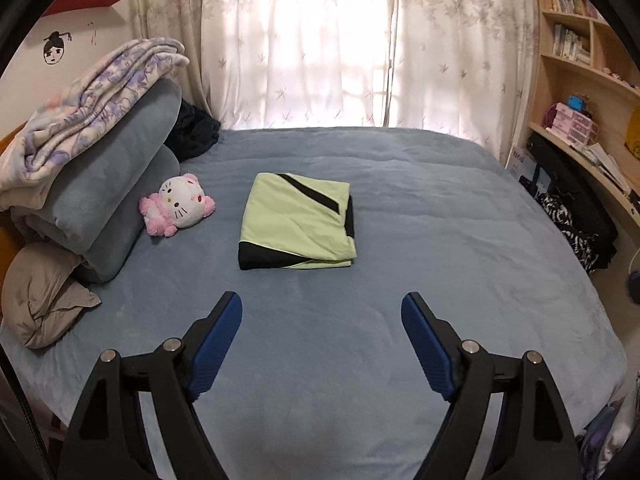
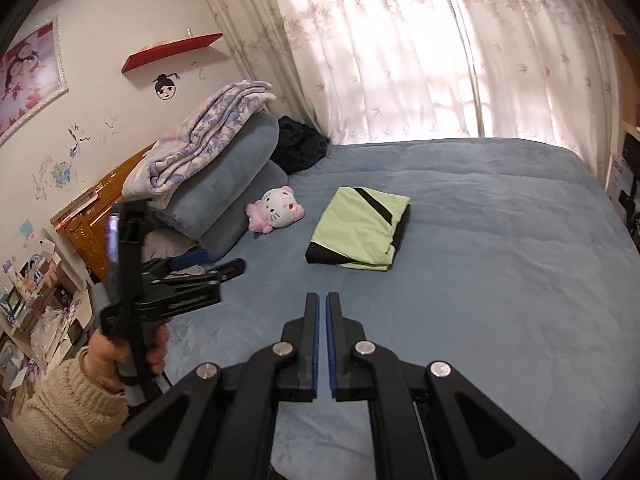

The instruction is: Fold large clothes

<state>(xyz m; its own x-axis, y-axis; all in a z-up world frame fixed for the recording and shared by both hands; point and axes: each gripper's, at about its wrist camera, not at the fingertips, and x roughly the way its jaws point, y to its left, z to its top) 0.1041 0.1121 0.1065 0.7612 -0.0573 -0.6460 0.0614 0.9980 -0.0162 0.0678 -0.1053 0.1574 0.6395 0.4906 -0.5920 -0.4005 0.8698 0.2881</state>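
Fingers first: left gripper (image 1: pixel 322 308) has its blue pads spread wide with nothing between them; right gripper (image 2: pixel 322 306) has its pads pressed together, also gripping nothing. Both hang over the near part of the bed (image 1: pixel 460 240), well apart from the garment. Bed cover is bare around the middle, with stacked bedding (image 1: pixel 100 168) and a plush cat (image 1: pixel 178 204) to the left. Green-and-black garment (image 1: pixel 298 222) lies mid-bed, already a compact flat rectangle, edges roughly square. Judgement: fold looks done for this piece, both tools clear. No other unfolded clothes visible, so what remains can't be told
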